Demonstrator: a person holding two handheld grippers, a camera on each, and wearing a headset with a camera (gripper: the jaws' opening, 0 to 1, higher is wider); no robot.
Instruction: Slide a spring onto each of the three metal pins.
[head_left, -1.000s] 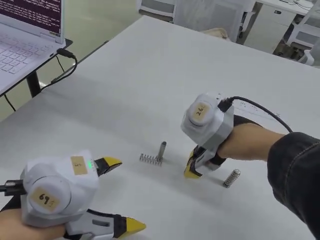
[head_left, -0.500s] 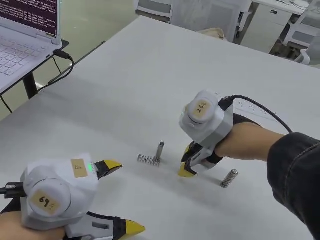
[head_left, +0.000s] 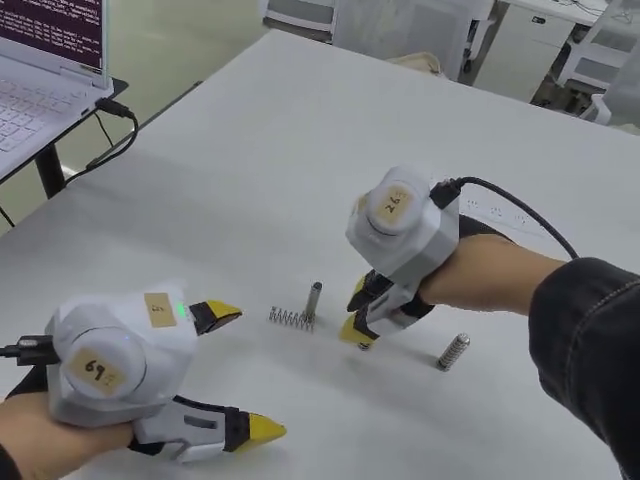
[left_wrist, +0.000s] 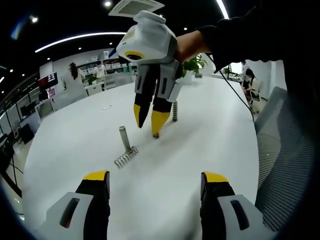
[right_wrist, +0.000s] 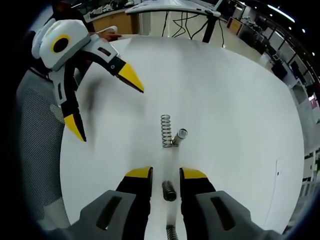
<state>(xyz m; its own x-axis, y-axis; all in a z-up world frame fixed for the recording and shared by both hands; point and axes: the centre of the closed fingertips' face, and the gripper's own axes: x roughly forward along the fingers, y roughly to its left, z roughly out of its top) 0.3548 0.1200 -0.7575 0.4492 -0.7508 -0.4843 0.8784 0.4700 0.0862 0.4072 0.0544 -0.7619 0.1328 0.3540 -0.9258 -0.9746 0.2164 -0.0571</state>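
**Head view: right tongs straddle a spring, left tongs empty**

Nearest us, the left tongs are wide open with nothing between the jaws, and their yellow tips point toward the right tongs. Just ahead of the left tips, a loose spring lies flat on the table. One end touches the foot of a bare pin, which stands upright. Both lie between the two tongs, nearer the right ones.

The right tongs point tips-down at the table, just beside the bare pin. The jaws are narrowed to a small gap. In the right gripper view we see a second spring standing in that gap. Table shows on both sides of it, so the jaws straddle it without clamping. We cannot tell whether a pin runs inside it.

Behind the right tongs, on the side away from the left ones, a third spring wraps a pin whose top shows above the coils. In the left gripper view it looks upright. It is near the right tongs but not touching them.

Far beyond the left tongs, past the table edge, a laptop stands open.
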